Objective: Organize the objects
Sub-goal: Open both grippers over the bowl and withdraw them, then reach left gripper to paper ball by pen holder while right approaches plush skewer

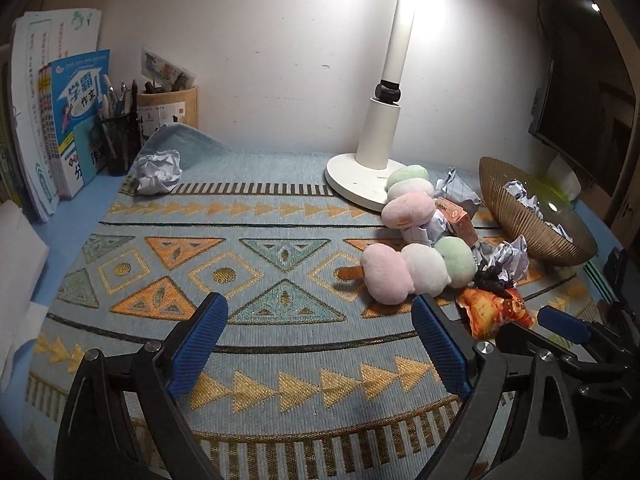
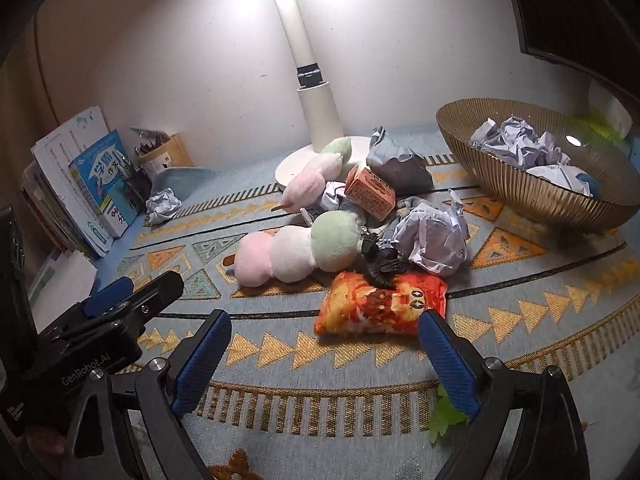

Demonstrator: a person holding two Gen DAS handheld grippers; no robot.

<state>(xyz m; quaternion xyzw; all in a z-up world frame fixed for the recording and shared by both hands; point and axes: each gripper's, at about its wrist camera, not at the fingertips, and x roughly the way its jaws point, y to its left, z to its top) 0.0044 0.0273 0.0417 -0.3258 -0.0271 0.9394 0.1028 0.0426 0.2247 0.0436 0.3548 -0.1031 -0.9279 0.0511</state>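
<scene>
Mat (image 1: 280, 208): patterned, covers the desk; clutter heaped at its lamp-side end.
Lamp (image 2: 316, 116): white base just behind the heap; keep strokes low, clear of the stem.
Bowl (image 2: 516, 190): ribbed gold, already holds crumpled paper; likely destination for scraps.
Plush skewers (image 2: 296, 254): two three-ball toys, touching; soft, squeeze mid-body.
Snack bag (image 2: 380, 308): orange, nearest item, black clip (image 2: 380, 266) resting on its top edge.
Paper ball (image 2: 436, 244): beside bag, near bowl; stray one (image 1: 158, 170) far corner.
Right gripper (image 2: 326, 350): released, empty, jaws straddling toward the bag; approach square, grip the bag's short sides.
Left gripper (image 1: 320, 338): released, empty, over bare mat.
</scene>
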